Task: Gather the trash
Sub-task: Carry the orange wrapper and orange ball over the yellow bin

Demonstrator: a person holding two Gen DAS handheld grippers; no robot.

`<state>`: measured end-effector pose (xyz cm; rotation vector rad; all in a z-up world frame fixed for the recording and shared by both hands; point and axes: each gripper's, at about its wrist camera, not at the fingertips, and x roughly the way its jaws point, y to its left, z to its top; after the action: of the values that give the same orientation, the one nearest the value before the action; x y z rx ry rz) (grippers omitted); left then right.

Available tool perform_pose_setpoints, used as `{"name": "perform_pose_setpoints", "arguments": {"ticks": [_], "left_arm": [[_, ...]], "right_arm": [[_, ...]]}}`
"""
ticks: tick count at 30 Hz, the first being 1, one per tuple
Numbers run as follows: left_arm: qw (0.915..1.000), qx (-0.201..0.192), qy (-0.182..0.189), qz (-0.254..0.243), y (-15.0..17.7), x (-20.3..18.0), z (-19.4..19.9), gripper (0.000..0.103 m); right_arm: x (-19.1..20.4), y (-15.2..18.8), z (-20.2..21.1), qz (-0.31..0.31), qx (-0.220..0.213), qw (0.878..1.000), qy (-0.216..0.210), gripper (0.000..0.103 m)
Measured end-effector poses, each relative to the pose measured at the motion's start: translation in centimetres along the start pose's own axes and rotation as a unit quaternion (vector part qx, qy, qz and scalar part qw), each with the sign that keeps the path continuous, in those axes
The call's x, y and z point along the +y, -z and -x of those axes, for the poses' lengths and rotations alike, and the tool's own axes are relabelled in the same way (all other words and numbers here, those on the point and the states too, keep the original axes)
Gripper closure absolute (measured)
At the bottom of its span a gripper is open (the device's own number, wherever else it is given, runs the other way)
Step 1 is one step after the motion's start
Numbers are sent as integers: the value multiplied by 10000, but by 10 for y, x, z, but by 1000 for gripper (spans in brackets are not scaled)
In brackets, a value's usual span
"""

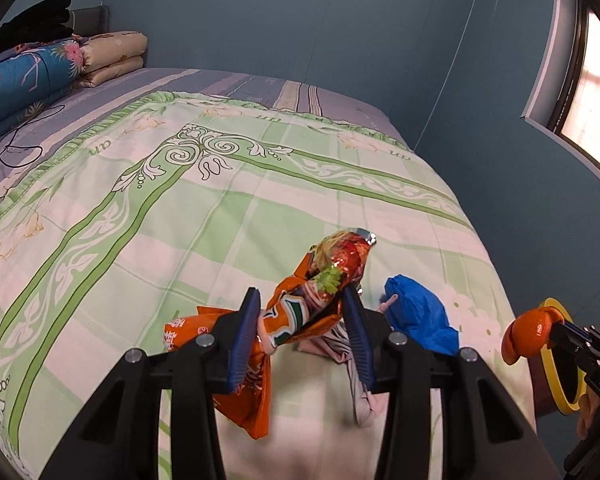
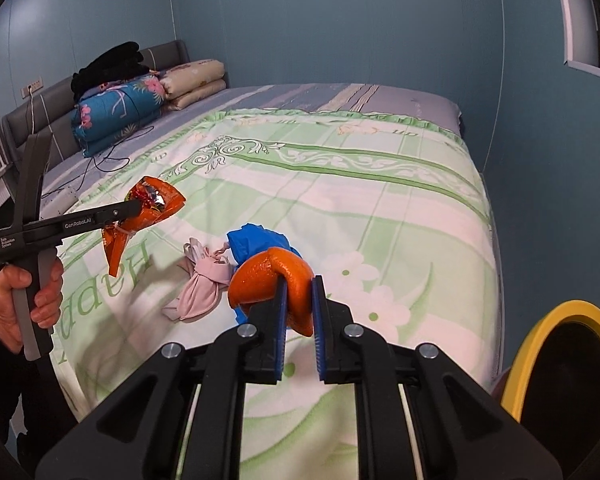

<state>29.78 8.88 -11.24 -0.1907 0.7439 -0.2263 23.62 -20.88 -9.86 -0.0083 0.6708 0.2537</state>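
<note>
Both hands are loaded above the bed's (image 2: pixel 420 208) foot edge: the left gripper (image 1: pixel 302 316) is clenched on an orange snack wrapper (image 1: pixel 320 280), the right gripper (image 2: pixel 300 300) on orange peel (image 2: pixel 276 276). Carry both level to the yellow-rimmed bin (image 2: pixel 540 336) at the corner, releasing only over its mouth.

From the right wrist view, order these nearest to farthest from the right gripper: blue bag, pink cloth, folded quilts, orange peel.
1. Orange peel, clamped in the right gripper.
2. Blue bag, just behind the peel.
3. Pink cloth, left of the bag on the bedspread.
4. Folded quilts, far left at the headboard.
</note>
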Motion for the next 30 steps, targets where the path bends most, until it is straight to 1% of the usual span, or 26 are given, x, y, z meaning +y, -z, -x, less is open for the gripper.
{"name": "perform_pose_setpoints", "arguments": {"ticks": [7, 11, 14, 18, 20, 25, 27, 30], "left_arm": [[9999, -112, 109, -17, 10, -18, 30, 63], [9996, -137, 165, -179, 16, -43, 43, 63], [9990, -127, 335, -281, 17, -65, 48, 63], [9976, -147, 403, -545, 19, -103, 55, 63], [9964, -159, 547, -624, 20, -120, 59, 63], [9926, -141, 746, -946, 21, -169, 60, 63], [9900, -137, 906, -1076, 22, -189, 58, 63], [9865, -121, 1028, -1266, 23, -216, 52, 63]], "right_arm": [[-11, 9, 34, -129, -171, 9998, 14, 92], [-20, 16, 46, -200, -203, 9996, 65, 92], [-31, 21, 58, -286, -254, 9992, 145, 92], [-47, 29, 72, -489, -295, 9982, 179, 92], [-55, 33, 82, -531, -374, 9974, 304, 92], [-82, 39, 101, -756, -521, 9943, 551, 92], [-94, 42, 108, -841, -591, 9923, 695, 92], [-112, 47, 117, -976, -649, 9894, 863, 92]]}}
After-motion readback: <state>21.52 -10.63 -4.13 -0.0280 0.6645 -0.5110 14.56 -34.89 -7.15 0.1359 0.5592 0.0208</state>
